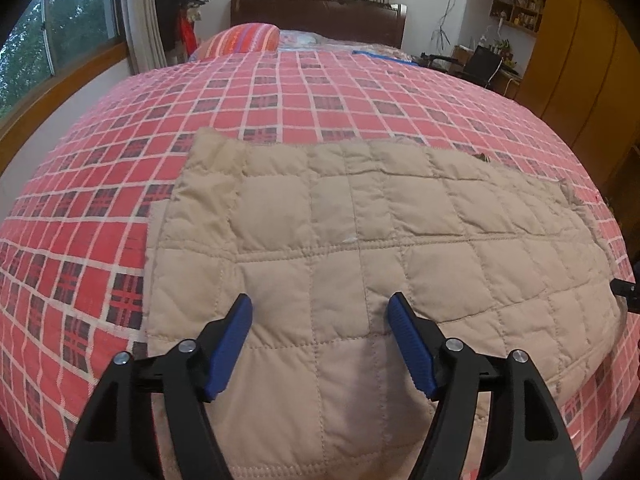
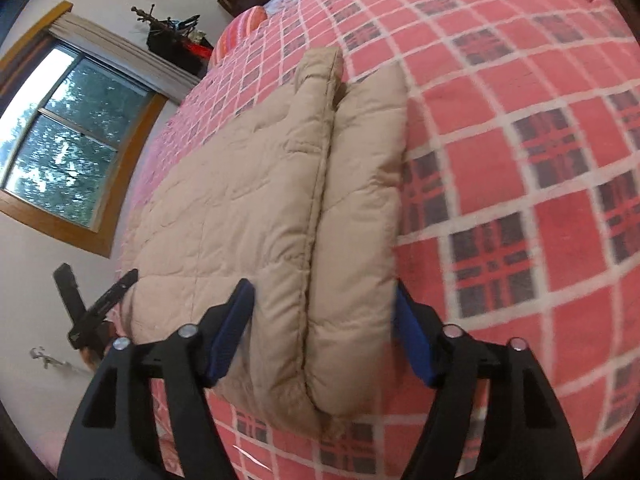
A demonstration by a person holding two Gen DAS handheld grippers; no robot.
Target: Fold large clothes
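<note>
Nearest to us in the left wrist view, the left gripper (image 1: 320,312) hangs with its two blue pads spread wide, nothing between them, just above the near part of the beige quilted garment (image 1: 360,240). The garment lies flat on the bed's red plaid cover (image 1: 280,92), filling the view from about 9 o'clock across to 3 o'clock. Its surface is stitched into puffy squares, the far edge runs uneven, and a small dark trim shows at the corner near 2 o'clock. At 3 o'clock a black tip of the other tool pokes in at the garment's edge.

In the right wrist view, the right gripper (image 2: 324,308) also stands spread, its blue pads on either side of the garment's thick folded edge (image 2: 344,200); we cannot tell whether the pads touch the fabric. Here the garment shows two padded layers doubled side by side, with a seam running between them toward 12 o'clock.

We count one garment, two grippers, one striped pillow (image 1: 244,38) at the dark headboard (image 1: 320,14) near 12 o'clock, and a window (image 2: 68,140) at 9 o'clock.
</note>
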